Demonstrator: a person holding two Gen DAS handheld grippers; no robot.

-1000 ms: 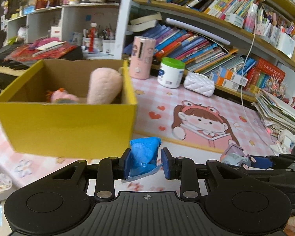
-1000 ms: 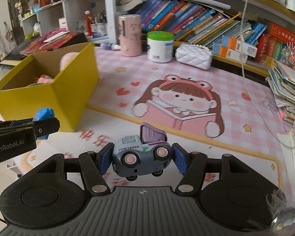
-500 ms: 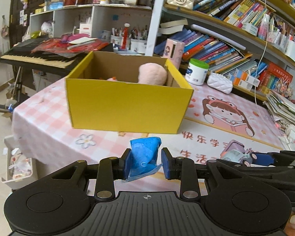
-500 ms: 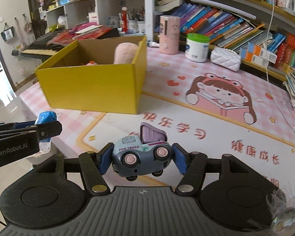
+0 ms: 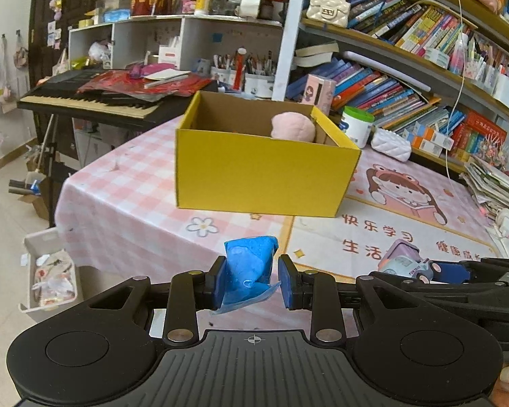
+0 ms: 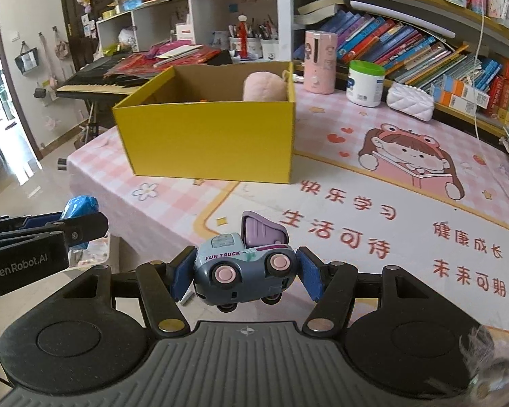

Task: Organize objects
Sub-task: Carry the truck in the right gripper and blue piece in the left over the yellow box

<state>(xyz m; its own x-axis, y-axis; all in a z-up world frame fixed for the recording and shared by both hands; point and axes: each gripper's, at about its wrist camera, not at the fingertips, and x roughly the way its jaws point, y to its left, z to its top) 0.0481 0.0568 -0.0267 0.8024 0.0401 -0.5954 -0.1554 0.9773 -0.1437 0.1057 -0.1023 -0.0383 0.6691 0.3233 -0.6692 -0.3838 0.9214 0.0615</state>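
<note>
My left gripper is shut on a crumpled blue wrapper and hangs over the table's near edge. My right gripper is shut on a grey-blue toy truck with pink wheels and a lilac tipper. The truck also shows at the right of the left wrist view, and the blue wrapper at the left of the right wrist view. An open yellow cardboard box stands farther back on the table, with a pink plush inside it.
A pink checked cloth and a cartoon-girl mat cover the table. Behind stand a pink canister, a white green-lidded jar, a white quilted pouch and bookshelves. A keyboard lies at left; a white bin sits on the floor.
Both grippers have drawn back from the yellow box toward the table's near edge, still holding the wrapper and the truck. The box now looks smaller and farther off.
</note>
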